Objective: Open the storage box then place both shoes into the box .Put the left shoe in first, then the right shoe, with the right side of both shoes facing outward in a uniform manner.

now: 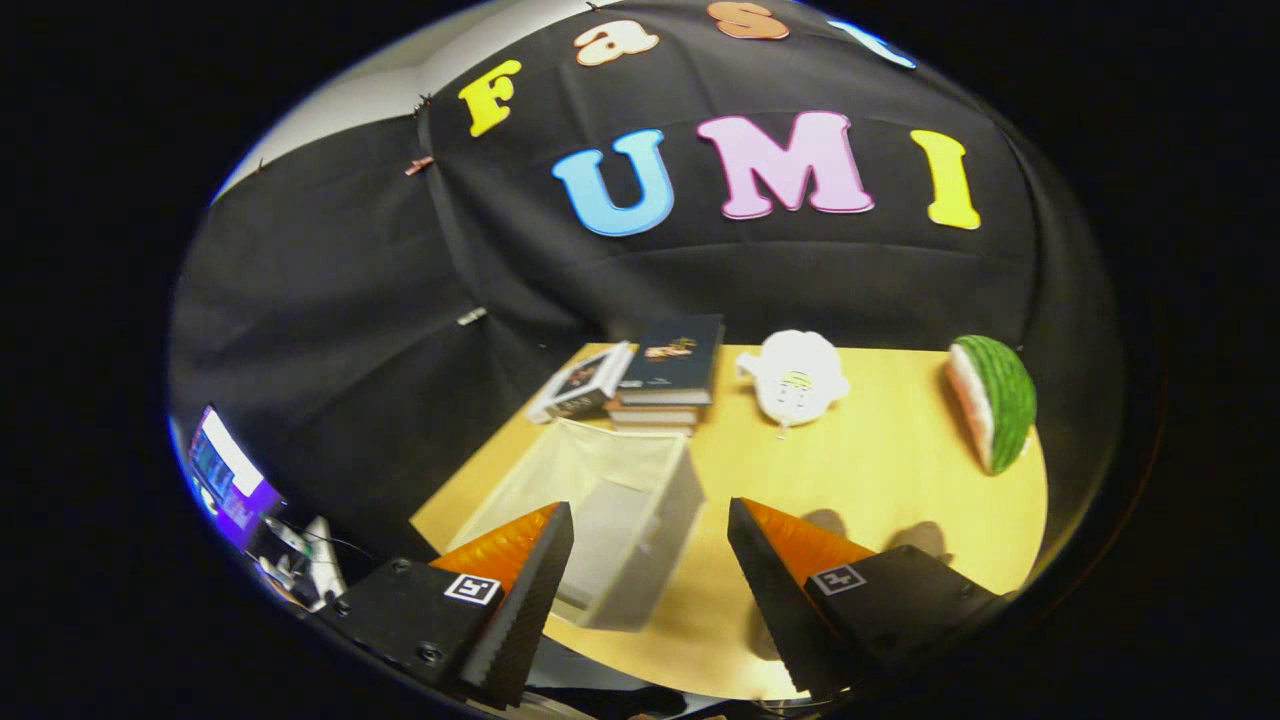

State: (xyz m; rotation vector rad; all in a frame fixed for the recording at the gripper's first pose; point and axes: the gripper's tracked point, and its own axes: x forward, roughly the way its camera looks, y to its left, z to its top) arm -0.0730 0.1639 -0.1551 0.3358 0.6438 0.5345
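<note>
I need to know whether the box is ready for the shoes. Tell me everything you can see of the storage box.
The storage box is a pale, translucent, plastic-looking rectangular bin. Its mouth shows open, with nothing visible inside. It sits upright on the wooden table, near the table's edge, just ahead of the gripper, whose fingers are spread apart above it, not touching it. One finger overlaps its near corner. The stack of books lies just beyond it.

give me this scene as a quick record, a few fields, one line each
claw: open, fingers apart, holding nothing
storage box: pale, translucent, on the table just ahead of the fingers, partly between them
books: stacked beyond the box
plush toy: white, beside the books
watermelon slice: at the table's far side
table: light wood
shoes: none made out
</note>
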